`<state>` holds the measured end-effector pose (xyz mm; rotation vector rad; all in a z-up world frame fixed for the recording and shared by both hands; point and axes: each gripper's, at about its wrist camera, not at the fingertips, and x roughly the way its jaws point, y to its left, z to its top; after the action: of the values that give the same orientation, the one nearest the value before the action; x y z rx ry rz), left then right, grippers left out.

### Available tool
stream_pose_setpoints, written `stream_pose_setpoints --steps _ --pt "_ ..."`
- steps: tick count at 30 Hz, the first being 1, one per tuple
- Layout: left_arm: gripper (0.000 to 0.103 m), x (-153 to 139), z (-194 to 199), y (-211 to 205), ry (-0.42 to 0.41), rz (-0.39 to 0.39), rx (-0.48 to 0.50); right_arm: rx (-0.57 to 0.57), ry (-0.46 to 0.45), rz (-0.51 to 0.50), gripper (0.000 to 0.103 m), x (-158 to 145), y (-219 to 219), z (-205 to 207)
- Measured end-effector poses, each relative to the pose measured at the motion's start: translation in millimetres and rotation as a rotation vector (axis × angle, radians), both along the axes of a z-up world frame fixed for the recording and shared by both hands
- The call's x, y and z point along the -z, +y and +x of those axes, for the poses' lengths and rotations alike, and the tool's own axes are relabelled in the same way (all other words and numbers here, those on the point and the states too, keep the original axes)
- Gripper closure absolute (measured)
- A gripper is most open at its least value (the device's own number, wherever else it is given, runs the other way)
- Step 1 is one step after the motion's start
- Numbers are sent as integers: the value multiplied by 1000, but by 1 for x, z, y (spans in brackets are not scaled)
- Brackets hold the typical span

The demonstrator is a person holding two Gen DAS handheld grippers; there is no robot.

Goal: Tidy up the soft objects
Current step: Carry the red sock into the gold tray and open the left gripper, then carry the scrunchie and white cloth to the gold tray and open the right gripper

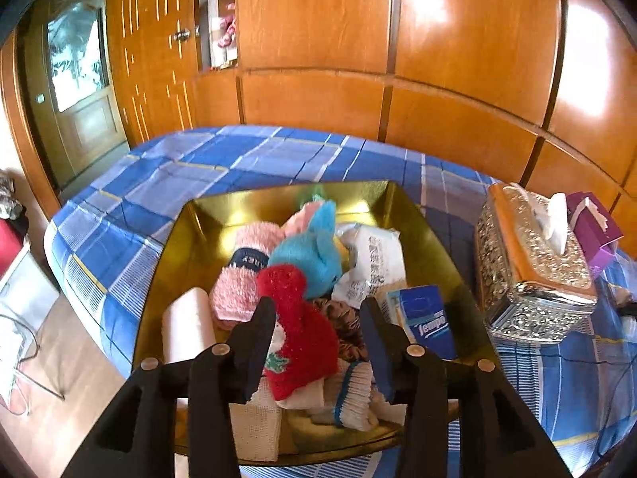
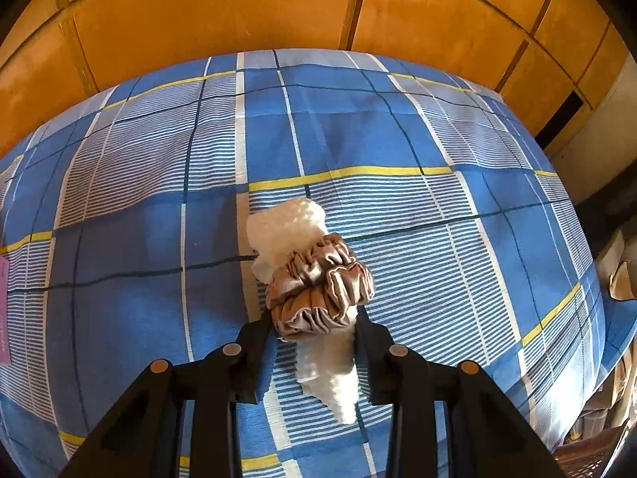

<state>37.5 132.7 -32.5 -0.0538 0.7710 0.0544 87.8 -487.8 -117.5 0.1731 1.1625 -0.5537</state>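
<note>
The left gripper (image 1: 318,310) stands open over the gold tray (image 1: 422,223), its black fingers (image 1: 258,334) apart with the red sock (image 1: 298,318) lying between them; the pads do not visibly press on it. At 12 o'clock from the tips sits a blue plush (image 1: 314,251), touching the sock's top. At 10 o'clock lies a pink towel (image 1: 243,275) with a dark band, and at 9 o'clock a pale roll (image 1: 187,322) by the tray's left wall. At 2 o'clock lies a white packet (image 1: 374,259) with print, and at 3 o'clock a blue tissue pack (image 1: 430,314). A brown patterned cloth (image 1: 342,318) shows just right of the sock. Below the sock lies a white sock with blue stripes (image 1: 354,394). Outside the tray, further toward 3 o'clock, a silver tissue box (image 1: 533,267) stands on the checked bedspread (image 1: 159,183), with a purple box (image 1: 593,231) beyond it.

The right gripper (image 2: 314,318) holds a brown scrunchie (image 2: 318,286) and a white cloth (image 2: 286,223) between its fingers (image 2: 254,334). The cloth sticks out toward 12 o'clock and also hangs toward 6 o'clock between the fingers. Whether the bundle is lifted clear of the bedspread (image 2: 398,139) cannot be told. Wooden panels (image 2: 199,20) rise past the bed at 12 o'clock.
</note>
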Motion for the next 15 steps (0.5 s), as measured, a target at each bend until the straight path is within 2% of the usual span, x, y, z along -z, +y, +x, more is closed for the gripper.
stream_pose_setpoints --steps 2,5,11,15 --pt "56 -3 -2 -1 -8 -3 9 -1 3 -7 70 0 0 3" --pt "48 -7 -7 -4 -22 -8 17 -11 9 -26 70 2 1 3" --pt "48 -10 -16 -17 -35 1 46 -7 11 -30 70 0 5 4" --pt "48 -17 -23 -26 -65 35 66 -7 9 -32 71 -1 6 4"
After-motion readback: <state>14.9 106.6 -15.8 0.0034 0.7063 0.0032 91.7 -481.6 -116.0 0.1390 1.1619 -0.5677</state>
